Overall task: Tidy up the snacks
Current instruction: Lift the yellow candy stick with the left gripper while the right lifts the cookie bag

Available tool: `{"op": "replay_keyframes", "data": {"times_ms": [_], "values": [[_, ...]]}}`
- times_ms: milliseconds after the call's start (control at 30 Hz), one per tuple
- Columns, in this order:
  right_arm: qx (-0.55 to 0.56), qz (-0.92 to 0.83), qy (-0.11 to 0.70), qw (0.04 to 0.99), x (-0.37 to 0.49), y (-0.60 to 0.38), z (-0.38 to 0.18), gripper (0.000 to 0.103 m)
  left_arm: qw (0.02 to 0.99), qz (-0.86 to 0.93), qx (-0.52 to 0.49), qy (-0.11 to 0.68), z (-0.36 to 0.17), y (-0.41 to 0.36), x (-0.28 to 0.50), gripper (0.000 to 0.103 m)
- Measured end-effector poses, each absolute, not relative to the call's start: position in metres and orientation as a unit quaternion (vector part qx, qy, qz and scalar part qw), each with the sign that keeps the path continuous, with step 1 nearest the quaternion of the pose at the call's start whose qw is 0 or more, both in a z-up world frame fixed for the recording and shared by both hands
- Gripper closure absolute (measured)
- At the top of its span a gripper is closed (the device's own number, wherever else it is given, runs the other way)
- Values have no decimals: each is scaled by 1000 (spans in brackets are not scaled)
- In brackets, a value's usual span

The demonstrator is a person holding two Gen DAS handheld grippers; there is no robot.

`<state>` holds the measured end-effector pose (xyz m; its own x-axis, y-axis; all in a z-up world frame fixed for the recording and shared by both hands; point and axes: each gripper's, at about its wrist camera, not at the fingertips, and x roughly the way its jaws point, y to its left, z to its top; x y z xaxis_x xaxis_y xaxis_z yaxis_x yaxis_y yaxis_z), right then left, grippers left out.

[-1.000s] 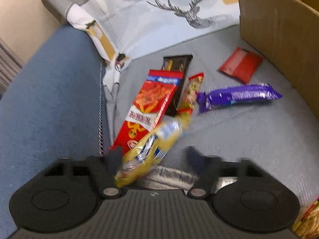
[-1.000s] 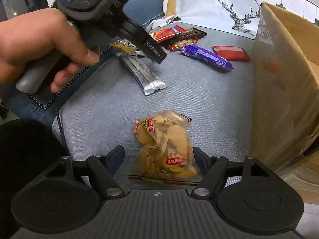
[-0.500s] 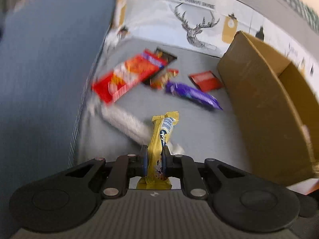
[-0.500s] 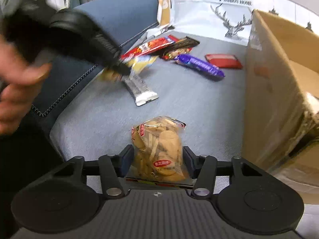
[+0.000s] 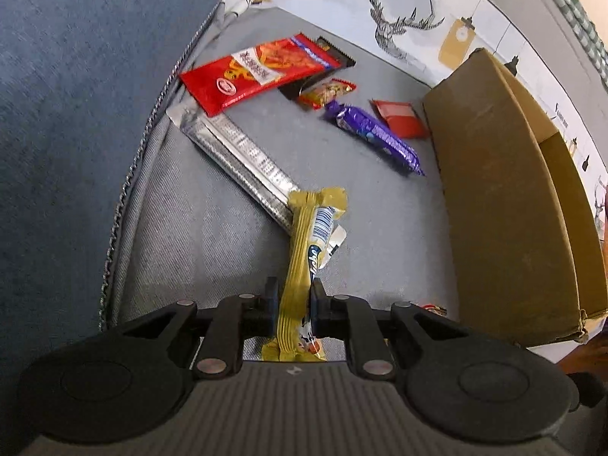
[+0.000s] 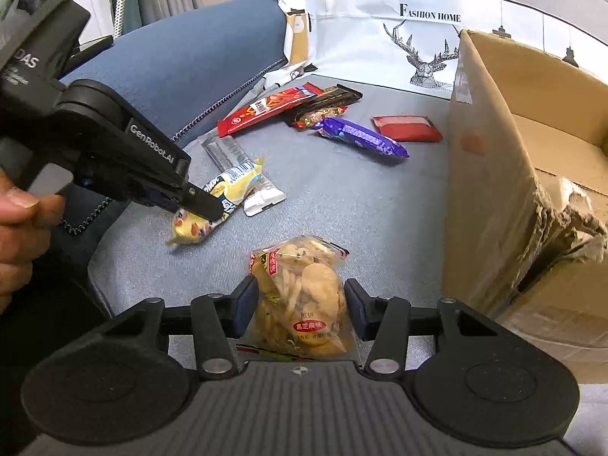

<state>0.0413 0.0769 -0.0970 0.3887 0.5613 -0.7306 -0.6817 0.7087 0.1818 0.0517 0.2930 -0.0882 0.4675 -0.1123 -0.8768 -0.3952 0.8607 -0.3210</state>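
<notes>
My left gripper (image 5: 292,300) has its fingers pinched on the yellow snack bar (image 5: 304,262), gripping it below its middle so the crimped top end stands forward of the pads and the bottom tail hangs back toward my palm; from the right wrist view the bar hangs just above the grey cushion (image 6: 342,205), near its left edge and over the end of the silver packet (image 6: 243,174). My right gripper (image 6: 300,306) has its fingers spread on either side of the biscuit bag (image 6: 300,296); they look close to its sides, but I cannot tell whether they touch it. To carry the bar well I judge I should keep the squeeze steady, since the glossy wrapper could slip, lift clear of the silver packet, and swing across to the cardboard box (image 6: 494,174) at the cushion's right edge, clearing its tall wall before letting go. The bar is slim, yellow with a white and blue label and a barcode near the top, its wrapper creased lengthwise where I press it.
</notes>
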Motion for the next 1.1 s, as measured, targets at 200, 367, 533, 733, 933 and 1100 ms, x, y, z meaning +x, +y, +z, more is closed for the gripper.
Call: {"op": "replay_keyframes", "data": {"times_ms": [200, 367, 533, 733, 933, 1100], "values": [[-77, 378, 410, 827, 41, 77, -99, 47, 818, 74, -250, 512, -90, 292, 52, 87], [-84, 379, 412, 825, 40, 81, -102, 45, 815, 70, -244, 520, -93, 289, 55, 86], [-85, 380, 412, 824, 41, 80, -104, 45, 813, 66, -243, 526, -95, 287, 58, 86], [-88, 380, 411, 824, 40, 79, -105, 46, 812, 62, -237, 529, -95, 285, 59, 86], [-100, 383, 404, 825, 38, 79, -104, 51, 816, 59, -229, 527, -94, 283, 60, 88], [-106, 389, 386, 830, 33, 80, -99, 55, 820, 48, -242, 516, -91, 285, 58, 89]]}}
